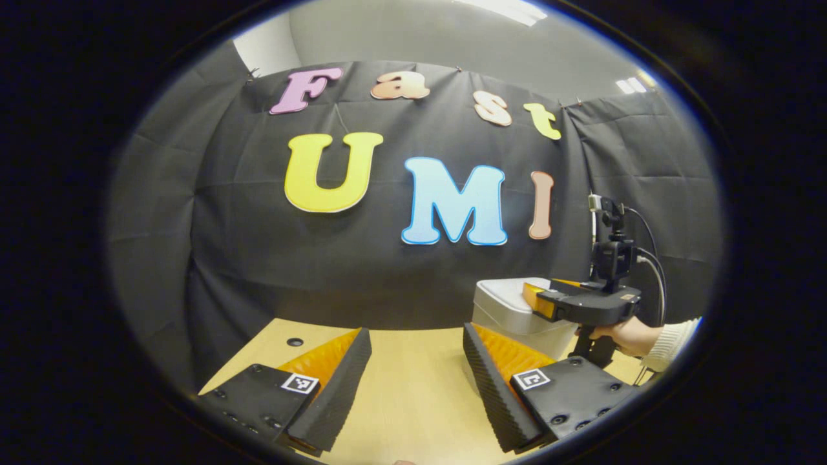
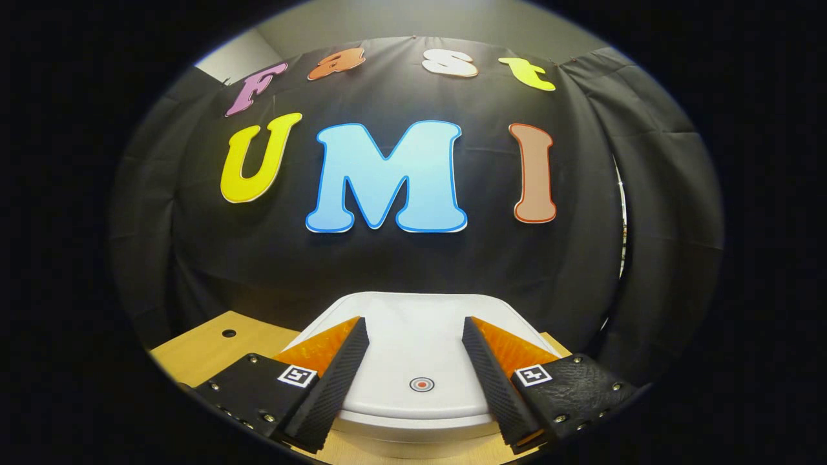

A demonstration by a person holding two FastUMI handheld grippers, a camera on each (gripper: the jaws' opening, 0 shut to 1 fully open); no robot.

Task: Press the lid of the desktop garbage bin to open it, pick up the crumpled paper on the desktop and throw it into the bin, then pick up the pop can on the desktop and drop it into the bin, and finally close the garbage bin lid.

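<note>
White bin lid (image 2: 413,349) closed, directly under right hand-held gripper (image 2: 413,368), fingers spread, empty.

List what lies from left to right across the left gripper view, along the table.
Small hole in the tabletop → left claw → garbage bin → right claw over the bin → hand holding it → pale sleeve.

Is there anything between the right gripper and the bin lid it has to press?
Nothing visible. In the right gripper view the right gripper hangs open just above the closed bin lid, fingers either side of its round press mark.
</note>
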